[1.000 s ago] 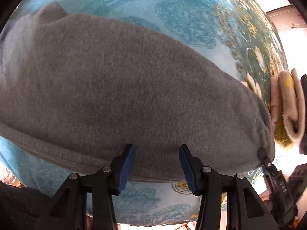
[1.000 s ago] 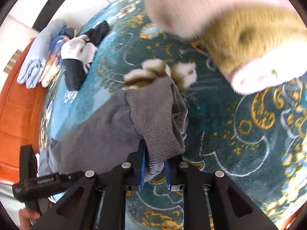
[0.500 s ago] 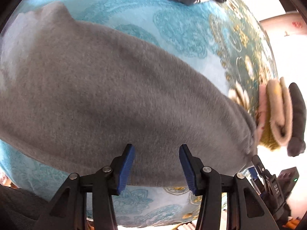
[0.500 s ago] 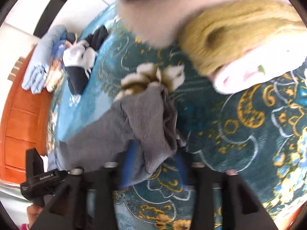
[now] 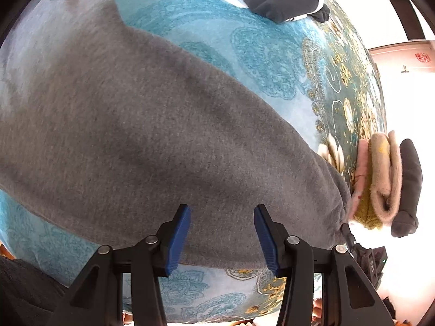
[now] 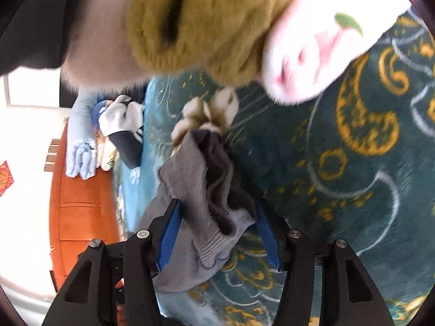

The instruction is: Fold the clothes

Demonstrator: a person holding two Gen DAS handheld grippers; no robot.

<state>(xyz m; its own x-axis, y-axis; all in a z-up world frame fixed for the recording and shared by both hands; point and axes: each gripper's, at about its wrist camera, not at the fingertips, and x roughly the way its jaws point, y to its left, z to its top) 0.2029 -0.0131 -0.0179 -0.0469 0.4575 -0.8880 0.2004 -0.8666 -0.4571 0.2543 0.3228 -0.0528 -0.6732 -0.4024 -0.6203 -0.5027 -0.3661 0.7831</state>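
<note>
On the patterned blanket (image 5: 272,62) the grey garment (image 5: 152,141) lies spread beneath the left gripper (image 5: 221,235), jaws apart. Only the right wrist view shows its ribbed cuff (image 6: 214,247) between the right gripper (image 6: 218,235)'s parted jaws, with blurred folded clothes (image 6: 206,24) filling the top.

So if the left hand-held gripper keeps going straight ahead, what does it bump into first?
Most likely the grey garment. The left hand-held gripper is open and its blue fingers already frame the garment's near edge on the blue patterned bedspread; depth is hard to judge.
</note>
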